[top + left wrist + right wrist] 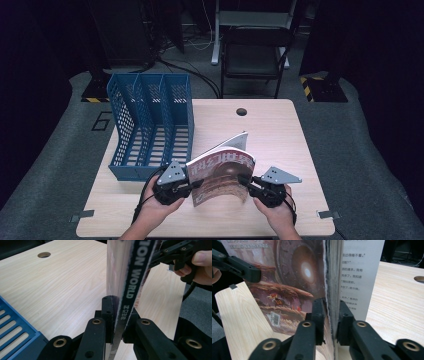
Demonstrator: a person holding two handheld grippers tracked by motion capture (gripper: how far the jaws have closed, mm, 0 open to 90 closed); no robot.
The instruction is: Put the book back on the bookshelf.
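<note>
I hold a magazine (222, 175) upright above the front of the table (280, 130), one gripper at each side edge. My left gripper (192, 184) is clamped on the spine side: in the left gripper view its black jaws press flat on the glossy spine band (130, 287), which carries white lettering. My right gripper (246, 181) sits on the opposite, open edge. In the right gripper view the stacked page edges (333, 290) run between the jaws. The left pad lies against the cover, while a thin gap shows beside the right pad. I cannot tell whether that grip is firm.

The cover is slick paper printed with a brown, glowing scene and a barcode (276, 319). One inner page (359, 272), matte white with printed text, fans away from the block. The table is pale wood-grain laminate with a round hole (241, 111). A blue perforated plastic file rack (150, 125) with three slots stands at the left.
</note>
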